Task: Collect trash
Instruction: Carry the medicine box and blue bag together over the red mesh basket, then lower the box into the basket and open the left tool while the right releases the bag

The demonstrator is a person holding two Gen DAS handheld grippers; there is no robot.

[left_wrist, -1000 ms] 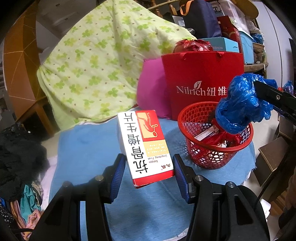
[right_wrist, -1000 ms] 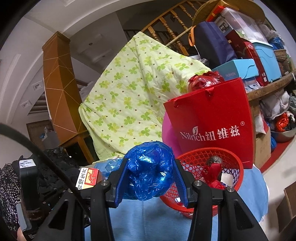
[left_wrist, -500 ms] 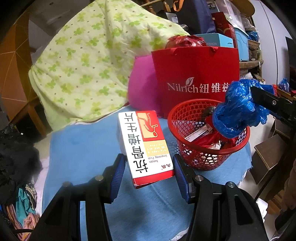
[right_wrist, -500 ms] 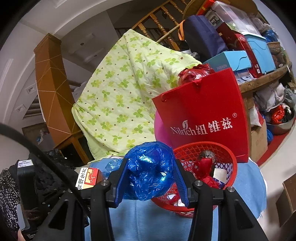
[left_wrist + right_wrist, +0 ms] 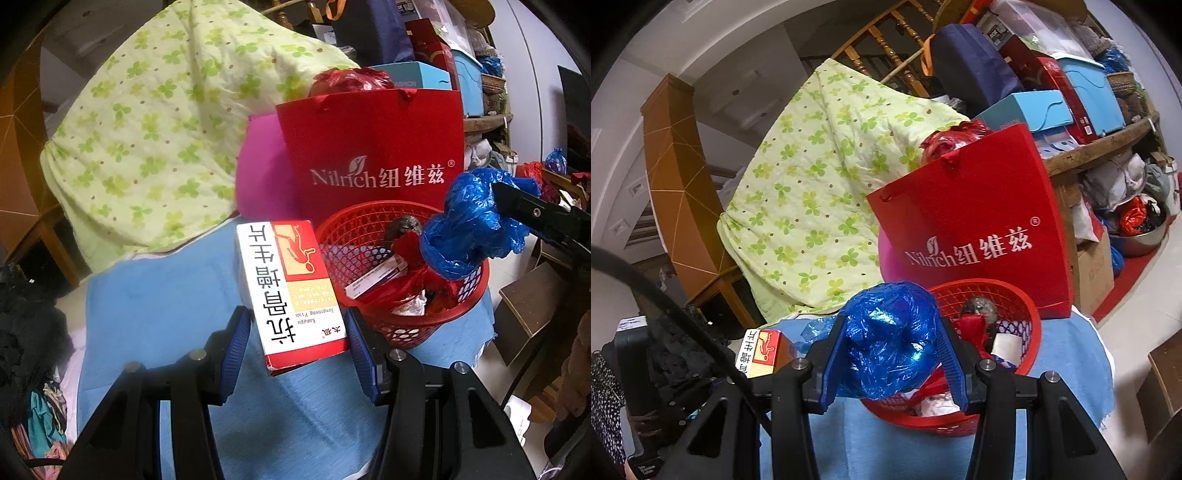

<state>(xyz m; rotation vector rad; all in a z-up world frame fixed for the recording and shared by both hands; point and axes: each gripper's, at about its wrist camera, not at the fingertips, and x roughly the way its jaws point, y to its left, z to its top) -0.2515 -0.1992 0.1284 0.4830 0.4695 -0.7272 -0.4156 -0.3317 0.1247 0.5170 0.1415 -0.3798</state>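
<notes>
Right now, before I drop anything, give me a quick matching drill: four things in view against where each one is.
Things:
1. box
2. blue bag
3. basket
4. red bag

Places:
A. standing behind the basket
B. on the blue cloth, holding trash
C. clamped in the left gripper
D. clamped in the right gripper, at the basket's rim

Pairs: 1-C, 2-D, 3-B, 4-A
</notes>
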